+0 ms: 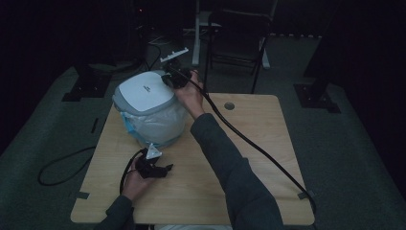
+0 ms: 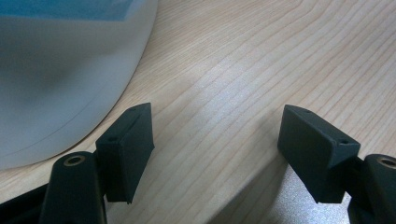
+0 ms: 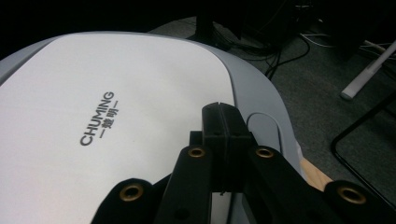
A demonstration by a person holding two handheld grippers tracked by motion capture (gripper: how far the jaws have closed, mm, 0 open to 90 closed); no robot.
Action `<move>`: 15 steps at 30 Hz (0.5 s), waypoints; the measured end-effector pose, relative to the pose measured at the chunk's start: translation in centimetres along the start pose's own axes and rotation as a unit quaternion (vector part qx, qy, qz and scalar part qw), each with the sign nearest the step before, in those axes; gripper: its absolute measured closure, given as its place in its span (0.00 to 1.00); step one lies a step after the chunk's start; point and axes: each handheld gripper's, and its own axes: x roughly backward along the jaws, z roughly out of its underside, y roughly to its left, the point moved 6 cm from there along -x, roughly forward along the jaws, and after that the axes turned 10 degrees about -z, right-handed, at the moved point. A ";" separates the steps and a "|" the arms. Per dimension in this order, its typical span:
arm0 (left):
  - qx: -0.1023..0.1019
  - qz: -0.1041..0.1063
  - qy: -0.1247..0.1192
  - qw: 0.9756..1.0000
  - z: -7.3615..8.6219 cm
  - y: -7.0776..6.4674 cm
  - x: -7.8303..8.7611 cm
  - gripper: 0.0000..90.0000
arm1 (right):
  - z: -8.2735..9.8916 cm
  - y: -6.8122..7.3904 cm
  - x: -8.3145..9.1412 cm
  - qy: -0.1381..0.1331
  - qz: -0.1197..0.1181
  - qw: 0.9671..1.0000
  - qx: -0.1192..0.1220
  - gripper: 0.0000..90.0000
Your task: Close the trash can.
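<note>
A white bin [image 1: 149, 112] stands on the far left part of the wooden worktop [image 1: 249, 158], with a white lid [image 1: 143, 91] in a grey rim and a pale bag with a blue edge showing below the rim. The lid is down and carries dark lettering in the right gripper view, where it reads as the lid [image 3: 107, 130] seen from close above. The right tool [image 1: 168, 76] is at the bin's far right edge, held by a hand reaching across the worktop, its cable trailing back toward the near right corner. In its own view the right tool [image 3: 223, 114] has its jaws pressed flat together with nothing between them, their tips over the grey rim by a small recess at the lid's edge; whether they touch the rim cannot be told. The left tool [image 1: 160, 168] lies low on the worktop just in front of the bin, held in the other hand. In its own view the left tool [image 2: 215, 140] stands wide open, with bare wood between the jaws and the bin's white wall [image 2: 60, 84] curving just beyond the left jaw, apart from it. A dark chair [image 1: 239, 33] stands on the floor beyond the worktop.
</note>
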 end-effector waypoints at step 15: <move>-0.001 0.002 0.001 1.000 0.0 0.0 0.0 0.31 | 1.0 -2.6 3.8 -0.024 0.035 0.999 0.016 0.97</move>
